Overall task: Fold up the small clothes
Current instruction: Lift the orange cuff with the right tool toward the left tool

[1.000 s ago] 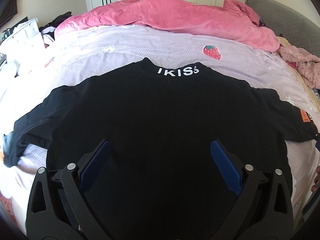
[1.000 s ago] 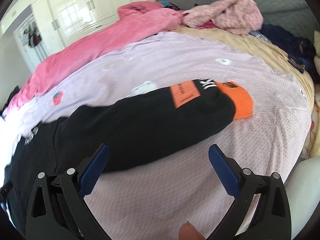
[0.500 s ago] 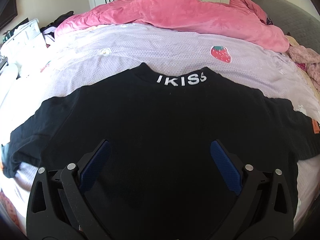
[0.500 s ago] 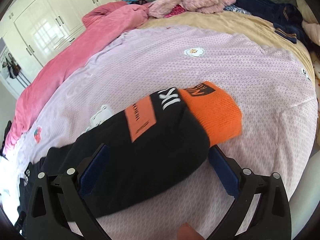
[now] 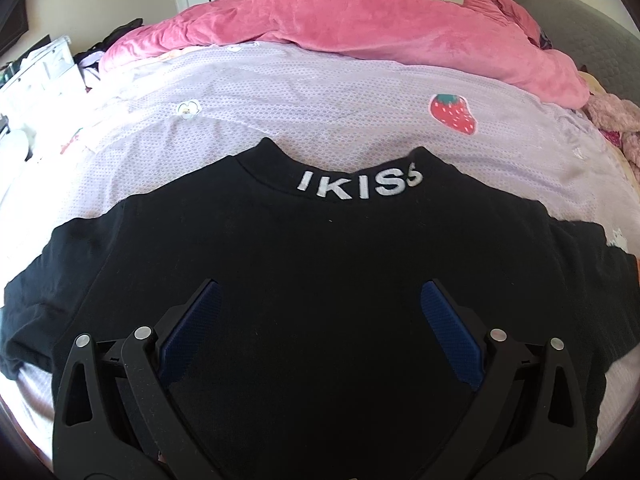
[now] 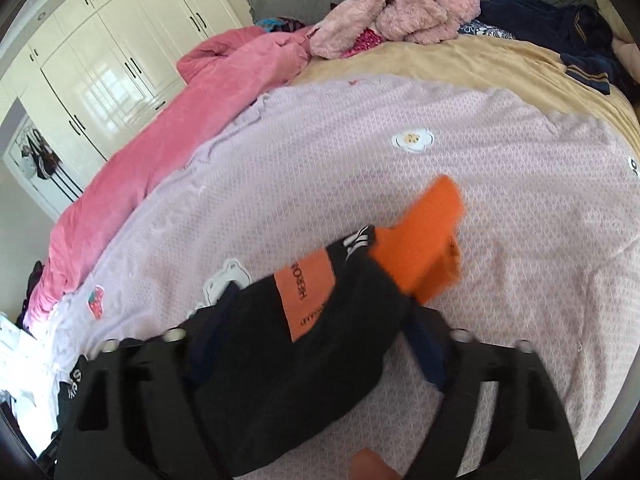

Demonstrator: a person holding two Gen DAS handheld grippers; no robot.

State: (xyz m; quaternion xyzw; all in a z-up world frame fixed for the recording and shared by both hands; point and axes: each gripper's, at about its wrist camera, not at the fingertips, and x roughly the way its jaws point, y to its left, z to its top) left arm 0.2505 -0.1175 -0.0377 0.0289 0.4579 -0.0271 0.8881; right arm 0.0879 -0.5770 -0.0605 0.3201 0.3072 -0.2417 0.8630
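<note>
A small black sweatshirt (image 5: pixel 320 280) with white "IKISS" lettering on its collar (image 5: pixel 360 184) lies flat, back up, on a lilac bedcover (image 5: pixel 320 112). My left gripper (image 5: pixel 320 300) is open and hovers over the middle of its back. In the right wrist view the shirt's right sleeve (image 6: pixel 304 344), with an orange patch and an orange cuff (image 6: pixel 424 236), lies between the jaws of my right gripper (image 6: pixel 316 332). The jaws stand on either side of the sleeve, narrowed around it. The cuff end looks lifted and blurred.
A pink duvet (image 5: pixel 360 28) is bunched along the far side of the bed. A fluffy pink garment (image 6: pixel 404 4) and dark blue clothes (image 6: pixel 560 28) lie near the grey headboard. White wardrobes (image 6: pixel 100 52) stand behind. Clutter sits at the left bedside (image 5: pixel 36 76).
My right gripper moved forward over the sleeve and its jaws narrowed around it; the cuff has risen. My left gripper advanced a little over the shirt's back and stayed open.
</note>
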